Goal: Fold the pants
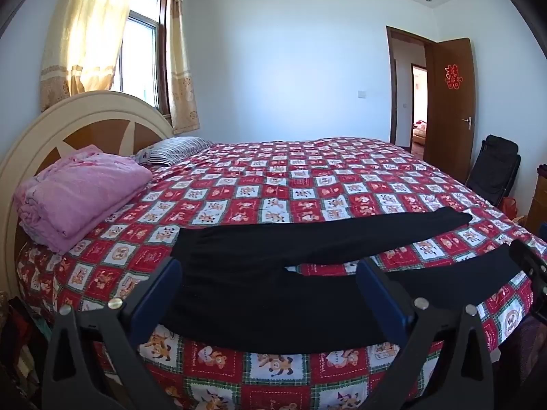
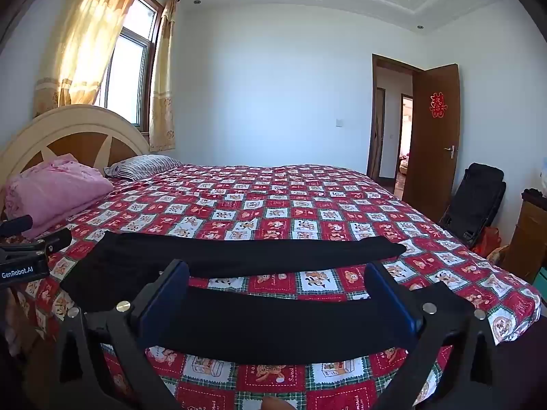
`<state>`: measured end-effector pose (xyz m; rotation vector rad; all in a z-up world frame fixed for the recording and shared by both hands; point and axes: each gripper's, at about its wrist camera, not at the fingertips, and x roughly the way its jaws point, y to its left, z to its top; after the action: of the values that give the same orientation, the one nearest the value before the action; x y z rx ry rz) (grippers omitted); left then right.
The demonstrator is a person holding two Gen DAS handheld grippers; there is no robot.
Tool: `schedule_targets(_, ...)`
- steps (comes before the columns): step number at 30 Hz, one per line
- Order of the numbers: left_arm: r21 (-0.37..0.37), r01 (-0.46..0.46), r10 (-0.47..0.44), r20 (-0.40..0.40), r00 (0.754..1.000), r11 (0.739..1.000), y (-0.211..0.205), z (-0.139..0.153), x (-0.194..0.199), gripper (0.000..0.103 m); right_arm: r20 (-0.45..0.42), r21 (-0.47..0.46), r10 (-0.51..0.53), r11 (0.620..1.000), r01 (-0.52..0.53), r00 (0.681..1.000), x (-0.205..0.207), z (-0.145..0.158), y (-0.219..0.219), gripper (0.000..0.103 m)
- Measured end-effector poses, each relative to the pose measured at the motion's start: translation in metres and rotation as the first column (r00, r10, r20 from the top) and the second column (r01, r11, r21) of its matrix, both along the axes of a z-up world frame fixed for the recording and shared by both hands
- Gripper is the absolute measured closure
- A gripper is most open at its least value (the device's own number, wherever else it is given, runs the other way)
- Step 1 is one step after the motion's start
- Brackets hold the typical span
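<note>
Fingers point(image 1: 160, 294) of your left gripper point(image 1: 270, 294) and right gripper point(image 2: 278, 294) stand wide apart, gripping nothing; pants point(image 1: 307, 242) lie spread across lower frame on the bedspread point(image 1: 273, 184); pinching one layer risks dragging both legs askew.

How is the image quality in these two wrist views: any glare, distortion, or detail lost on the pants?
Left wrist view: strong fisheye bending, dark vignette corners; the sunlit curtain blows out; the black pants read as a flat dark shape with almost no fold detail. Right wrist view: same barrel distortion and corner vignette, the window overexposed, the bedspread pattern sharp, pants again featureless.
</note>
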<state>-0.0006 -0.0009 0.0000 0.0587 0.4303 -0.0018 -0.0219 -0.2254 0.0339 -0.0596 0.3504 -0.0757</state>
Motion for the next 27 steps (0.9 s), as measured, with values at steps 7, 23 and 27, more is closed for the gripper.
schedule_targets(7,-0.028,0.016,-0.016,-0.016,1.0,0.999,-0.0017,-0.0021,0.0008,0.0,0.0,0.017,0.001,1.0,-0.001,1.0,0.0006,-0.0016,-0.0014,0.001)
schedule_targets(23,-0.031,0.019,-0.02,-0.015,1.0,0.999,0.0028,-0.0009,0.004,0.0,-0.007,0.025,0.005,1.0,-0.005,1.0,0.0041,-0.0043,-0.003,0.001)
schedule_targets(27,-0.031,0.019,-0.019,-0.014,1.0,0.999,0.0023,-0.0017,0.0034,0.0,-0.007,0.025,0.006,1.0,-0.006,1.0,0.0042,-0.0045,-0.0032,0.001)
